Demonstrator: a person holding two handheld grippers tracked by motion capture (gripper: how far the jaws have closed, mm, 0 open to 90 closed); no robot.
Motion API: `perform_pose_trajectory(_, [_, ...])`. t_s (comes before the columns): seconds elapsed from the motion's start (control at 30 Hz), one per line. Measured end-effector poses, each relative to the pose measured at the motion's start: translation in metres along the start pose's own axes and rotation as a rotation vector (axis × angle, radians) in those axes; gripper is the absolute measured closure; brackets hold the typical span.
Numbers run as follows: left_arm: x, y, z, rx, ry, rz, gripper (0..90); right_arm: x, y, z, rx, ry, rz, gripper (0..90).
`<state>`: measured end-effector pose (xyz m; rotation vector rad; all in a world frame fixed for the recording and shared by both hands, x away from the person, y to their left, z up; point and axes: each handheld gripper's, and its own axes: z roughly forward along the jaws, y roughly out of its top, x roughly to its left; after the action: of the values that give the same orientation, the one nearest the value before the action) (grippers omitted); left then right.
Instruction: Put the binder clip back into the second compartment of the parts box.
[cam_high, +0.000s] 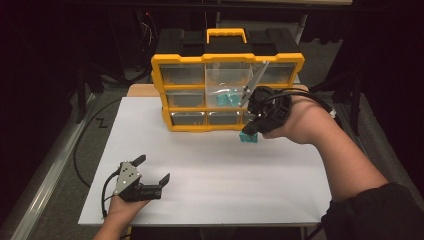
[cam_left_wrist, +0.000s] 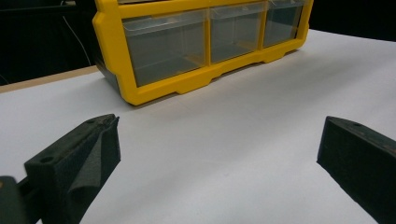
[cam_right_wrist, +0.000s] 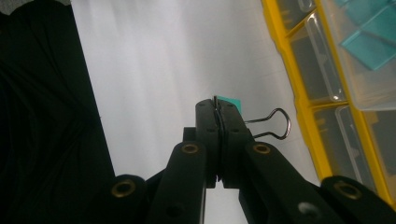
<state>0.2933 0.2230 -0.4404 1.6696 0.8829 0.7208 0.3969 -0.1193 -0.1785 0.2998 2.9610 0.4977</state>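
A teal binder clip (cam_high: 248, 136) is clamped in the right gripper (cam_high: 251, 131) just before the yellow organizer (cam_high: 227, 59), whose open drawer (cam_high: 227, 92) already holds teal clips, so the drop-in is judged outstanding, while the left gripper (cam_high: 152, 169) rests open-jawed and empty.

Glossy yellow plastic organizer (cam_high: 227, 60), clear drawers (cam_left_wrist: 166, 44); matt white tabletop (cam_high: 210, 175).

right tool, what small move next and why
Probably lift the clip toward the open drawer. The right tool is shut on the teal clip just in front of the organizer, and that pulled-out drawer above already holds teal clips.
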Motion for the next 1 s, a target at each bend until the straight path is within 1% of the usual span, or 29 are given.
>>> perform_pose_trajectory(0.2, [0.000, 0.000, 0.000, 0.001, -0.003, 0.000, 0.3, 0.000, 0.006, -0.007, -0.007, -0.016, -0.009, 90.0])
perform_pose_trajectory(0.27, [0.000, 0.000, 0.000, 0.002, -0.003, 0.000, 0.3, -0.001, 0.009, -0.009, -0.001, -0.020, -0.013, 90.0])
perform_pose_trajectory(0.4, [0.001, 0.000, -0.001, -0.004, 0.000, -0.003, 0.3, -0.002, 0.013, -0.013, -0.001, -0.018, -0.013, 90.0])
perform_pose_trajectory(0.57, [0.001, 0.000, 0.000, 0.005, 0.001, -0.001, 0.3, -0.002, 0.021, -0.022, -0.011, -0.017, -0.017, 90.0])
perform_pose_trajectory(0.77, [0.001, 0.000, 0.000, -0.001, 0.003, 0.000, 0.3, -0.003, 0.030, -0.033, -0.016, -0.032, -0.018, 90.0])
perform_pose_trajectory(1.0, [0.001, 0.000, -0.001, -0.007, -0.001, 0.000, 0.3, -0.004, 0.036, -0.042, -0.020, -0.049, -0.023, 90.0])
